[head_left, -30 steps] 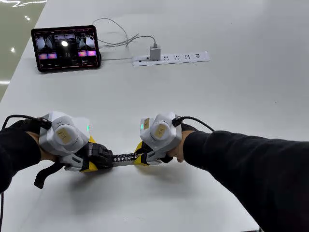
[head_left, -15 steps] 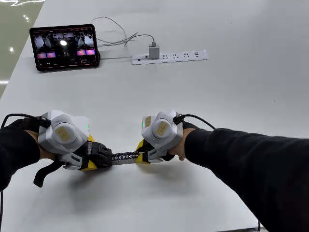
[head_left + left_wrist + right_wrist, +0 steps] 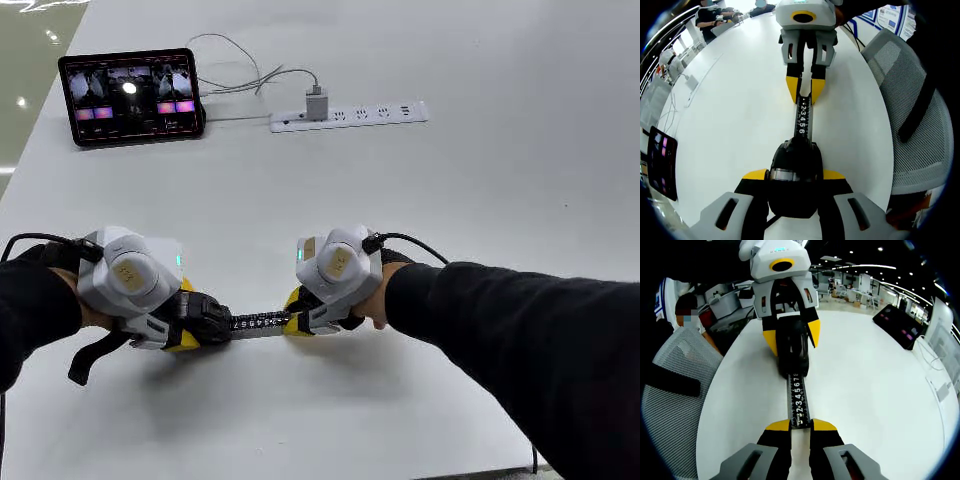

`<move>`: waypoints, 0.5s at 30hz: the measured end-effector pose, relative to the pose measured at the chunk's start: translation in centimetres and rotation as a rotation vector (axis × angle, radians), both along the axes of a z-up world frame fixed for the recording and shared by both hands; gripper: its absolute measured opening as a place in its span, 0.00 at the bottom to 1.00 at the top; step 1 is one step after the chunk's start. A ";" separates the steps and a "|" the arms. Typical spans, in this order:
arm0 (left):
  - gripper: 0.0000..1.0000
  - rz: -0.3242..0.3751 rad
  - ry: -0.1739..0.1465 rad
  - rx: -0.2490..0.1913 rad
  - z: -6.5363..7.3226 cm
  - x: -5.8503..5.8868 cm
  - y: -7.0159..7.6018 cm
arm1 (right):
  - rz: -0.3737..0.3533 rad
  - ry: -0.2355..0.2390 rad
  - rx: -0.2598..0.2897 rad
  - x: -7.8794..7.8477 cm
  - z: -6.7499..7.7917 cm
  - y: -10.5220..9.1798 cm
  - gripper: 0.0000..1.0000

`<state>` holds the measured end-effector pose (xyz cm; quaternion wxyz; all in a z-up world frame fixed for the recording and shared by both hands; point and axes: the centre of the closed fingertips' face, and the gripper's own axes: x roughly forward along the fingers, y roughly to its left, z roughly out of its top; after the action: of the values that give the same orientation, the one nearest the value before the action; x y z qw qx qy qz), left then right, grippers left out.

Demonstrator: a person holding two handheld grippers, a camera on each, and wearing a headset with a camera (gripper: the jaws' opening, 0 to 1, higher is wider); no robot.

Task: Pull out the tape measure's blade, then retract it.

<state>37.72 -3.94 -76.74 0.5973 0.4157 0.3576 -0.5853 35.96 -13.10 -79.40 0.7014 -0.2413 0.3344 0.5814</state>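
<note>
The black tape measure case sits between the yellow-tipped jaws of my left gripper, which is shut on it. A short stretch of black blade with white numbers runs from the case to my right gripper. The right gripper is shut on the blade's end. Both grippers are low over the white table, facing each other.
A tablet with a lit screen stands at the far left of the table. A white power strip with a plugged charger and cables lies behind it to the right. A mesh chair stands past the table's edge.
The visible stretch of blade is about the same length. The grippers have shifted only slightly; the head camera has tilted a little.
</note>
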 end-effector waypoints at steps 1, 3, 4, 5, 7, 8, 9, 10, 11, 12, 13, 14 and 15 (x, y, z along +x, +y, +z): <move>0.32 0.000 0.000 0.000 0.0 0.0 0.0 | 0.001 0.000 -0.001 0.0 0.0 0.0 0.08; 0.32 0.001 0.000 0.000 0.0 0.0 0.0 | 0.000 0.001 -0.001 0.0 0.0 -0.1 0.08; 0.32 0.001 0.000 0.000 0.0 0.0 0.0 | 0.000 0.000 -0.001 0.0 0.0 -0.1 0.08; 0.32 0.000 0.000 0.000 0.0 0.0 0.0 | 0.001 0.000 -0.002 0.0 0.0 -0.2 0.08; 0.32 0.001 0.000 0.000 0.0 0.0 0.0 | -0.001 0.001 -0.002 0.0 0.0 -0.3 0.08; 0.32 0.001 0.000 0.000 -0.1 0.1 0.0 | -0.001 0.001 -0.003 -0.1 0.0 -0.3 0.08; 0.32 0.001 0.000 0.000 -0.1 0.1 0.0 | -0.001 0.001 -0.003 0.0 0.0 -0.3 0.08; 0.32 0.001 0.000 0.000 -0.1 0.1 0.0 | -0.002 0.001 -0.003 -0.1 0.0 -0.4 0.08; 0.32 0.001 0.001 -0.001 -0.1 0.2 0.0 | -0.003 0.002 -0.002 -0.1 0.0 -0.4 0.08; 0.32 0.001 0.001 0.000 -0.2 0.2 0.1 | -0.004 0.002 -0.002 -0.1 0.0 -0.4 0.08; 0.32 0.001 0.000 0.000 -0.2 0.2 0.0 | -0.004 0.003 -0.001 -0.1 0.0 -0.4 0.08; 0.32 0.002 0.000 0.000 -0.2 0.2 0.0 | -0.005 0.003 0.000 -0.1 0.0 -0.4 0.08; 0.32 0.002 0.000 0.000 -0.2 0.2 0.0 | -0.006 0.003 0.000 -0.1 0.0 -0.4 0.08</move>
<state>37.90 -3.90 -76.90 0.5979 0.4152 0.3580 -0.5848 35.86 -13.54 -79.40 0.7027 -0.2394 0.3360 0.5796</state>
